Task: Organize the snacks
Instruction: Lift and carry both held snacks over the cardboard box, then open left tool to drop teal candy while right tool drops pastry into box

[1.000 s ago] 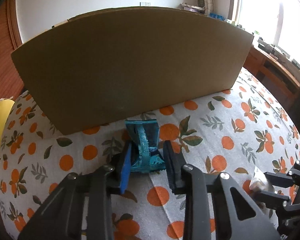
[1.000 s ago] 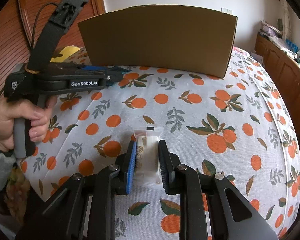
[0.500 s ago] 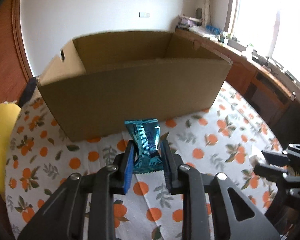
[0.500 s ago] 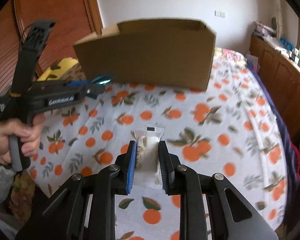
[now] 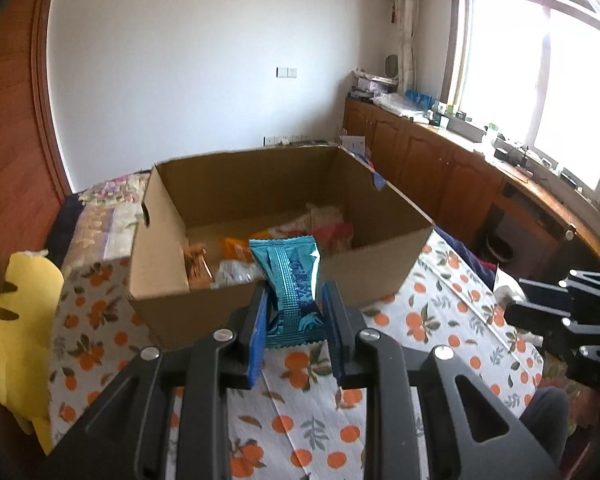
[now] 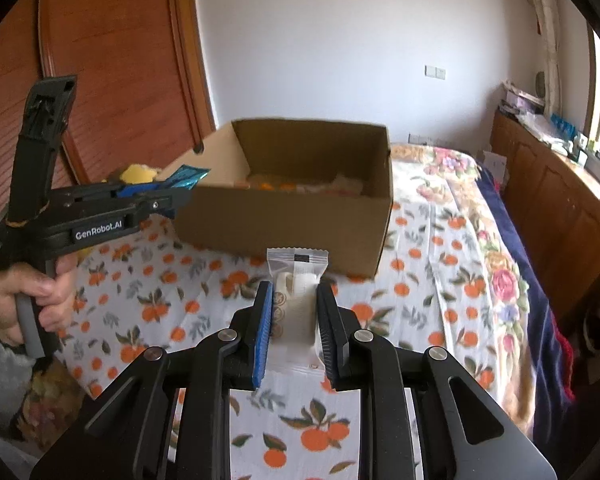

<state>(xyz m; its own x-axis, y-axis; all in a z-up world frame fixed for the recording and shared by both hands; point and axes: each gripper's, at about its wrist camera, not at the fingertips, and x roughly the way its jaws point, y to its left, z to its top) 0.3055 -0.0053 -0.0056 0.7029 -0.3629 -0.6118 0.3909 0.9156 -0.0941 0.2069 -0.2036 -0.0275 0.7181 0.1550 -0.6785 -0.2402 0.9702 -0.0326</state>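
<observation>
My left gripper (image 5: 294,298) is shut on a teal snack packet (image 5: 290,276) and holds it in the air just before the near wall of an open cardboard box (image 5: 364,276). Several snack packets (image 5: 228,258) lie inside the box. My right gripper (image 6: 292,300) is shut on a white snack packet (image 6: 296,280), held above the bed, short of the box (image 6: 284,212). The left gripper (image 6: 168,196) with its teal packet (image 6: 186,176) also shows in the right wrist view, at the box's left corner.
The box stands on a bed with an orange-print cover (image 5: 440,320). A yellow plush toy (image 5: 16,320) lies at the left edge. Wooden cabinets (image 5: 440,168) line the right wall under a window. A wooden door (image 6: 112,60) is behind on the left.
Both grippers have risen well above the bed with their packets. The box's inside has come into view. The left gripper has moved up to the box's near wall.
</observation>
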